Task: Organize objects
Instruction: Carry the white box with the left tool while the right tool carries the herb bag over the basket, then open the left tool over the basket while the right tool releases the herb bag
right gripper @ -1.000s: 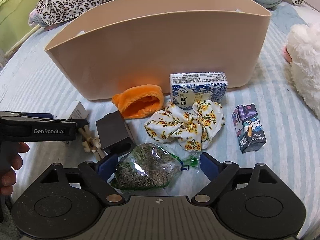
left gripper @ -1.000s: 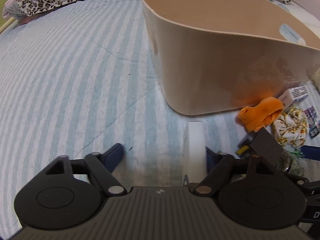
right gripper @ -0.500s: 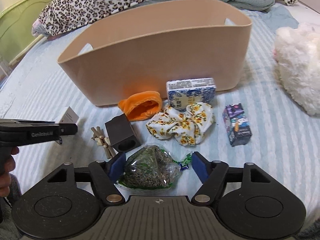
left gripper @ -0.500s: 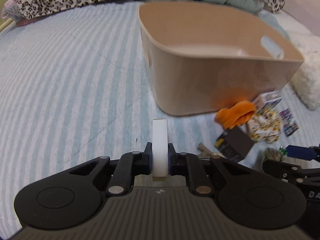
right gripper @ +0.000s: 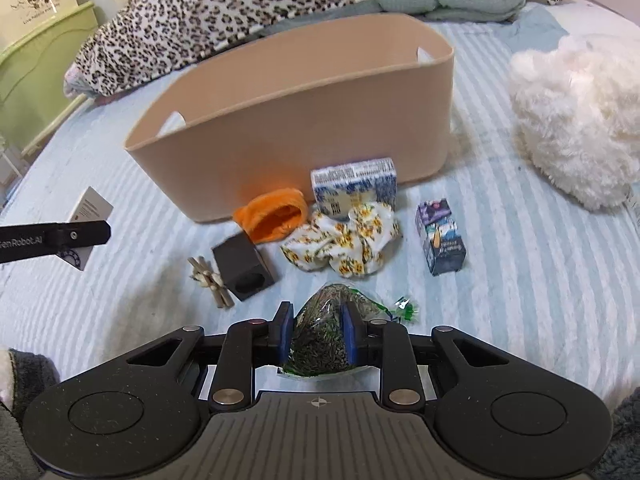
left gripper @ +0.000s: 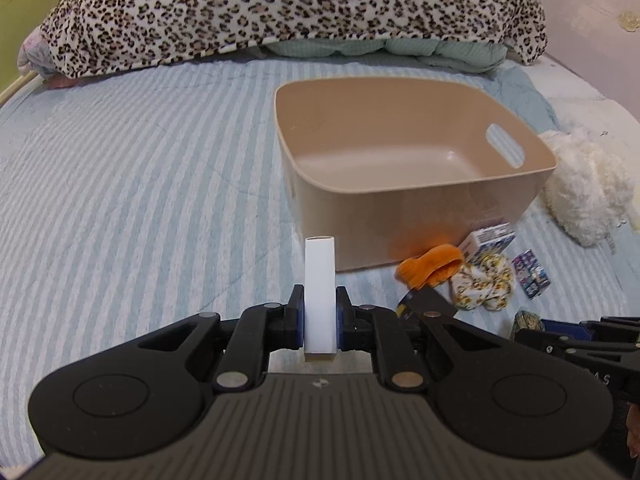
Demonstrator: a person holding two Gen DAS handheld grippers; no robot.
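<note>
Left wrist view is showing the left gripper (left gripper: 319, 322) clamping a slim white box (left gripper: 319, 292), jaws pressed flat against its two long sides, the box standing upright and raised off the striped bedsheet (left gripper: 140, 200). Ahead and slightly right, the beige bin (left gripper: 416, 216) is sitting with its mouth open and its floor bare; its near rim is lying just beyond the top of the box. Wide open sheet is stretching to the left of the bin, reaching back to the leopard blanket (left gripper: 280, 12) bunched along the far edge.

Right wrist view is showing the right gripper (right gripper: 316, 334) squeezing a clear bag of dried herbs (right gripper: 324, 336), both blue pads sinking into its sides. Beyond it, loose items are crowding the strip between gripper and bin wall: a dark cube (right gripper: 242, 266) with a bundle of wooden sticks (right gripper: 210, 280) touching its left side, an orange pouch (right gripper: 274, 220) touching the bin wall, a yellow-flowered scrunchie (right gripper: 344, 242), a blue patterned carton (right gripper: 354, 190) standing behind the scrunchie close to the bin, and a small purple carton (right gripper: 440, 240) lying apart on the right. A white fluffy toy (right gripper: 580, 120) is filling the right side, near the bin's corner. Bare sheet is lying open to the right of the purple carton and at the left, where the other gripper is reaching in with its box.
</note>
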